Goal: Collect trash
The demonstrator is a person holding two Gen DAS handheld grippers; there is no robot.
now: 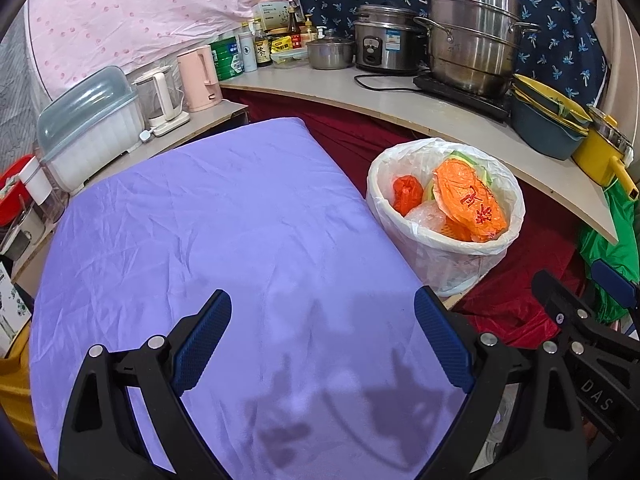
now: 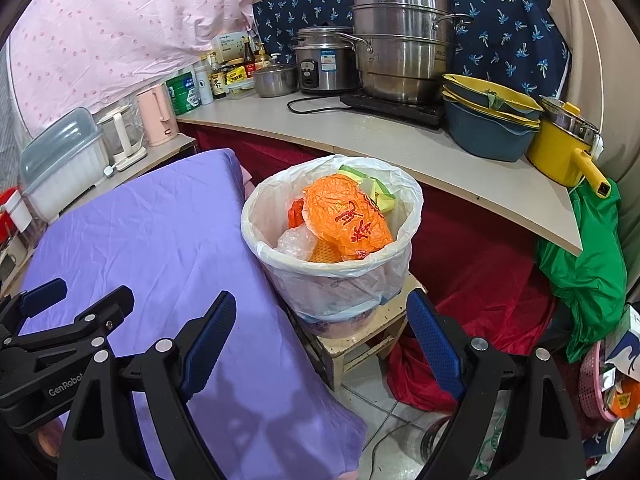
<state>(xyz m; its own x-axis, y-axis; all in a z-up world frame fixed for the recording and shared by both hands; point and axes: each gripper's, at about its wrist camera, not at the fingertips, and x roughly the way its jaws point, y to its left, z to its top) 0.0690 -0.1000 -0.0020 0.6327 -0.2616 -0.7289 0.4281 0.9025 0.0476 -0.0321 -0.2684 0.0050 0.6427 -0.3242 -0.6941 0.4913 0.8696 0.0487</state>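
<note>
Trash bin (image 2: 332, 240), lined with a white bag, stands on a small wooden stool (image 2: 360, 340) just beside the purple-covered tabletop (image 1: 200, 220). Orange bags (image 2: 344, 216) fill it; what lies beneath is unclear. Left claw (image 1: 324, 344) and right claw (image 2: 320, 344) both gape wide, empty.

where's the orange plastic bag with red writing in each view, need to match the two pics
Left wrist view: the orange plastic bag lies right of centre, on top inside the white-lined bin.
Right wrist view: the same bag sits near the middle, in the bin.
Shared landmark: the big steel steamer pot on the counter behind.
</note>
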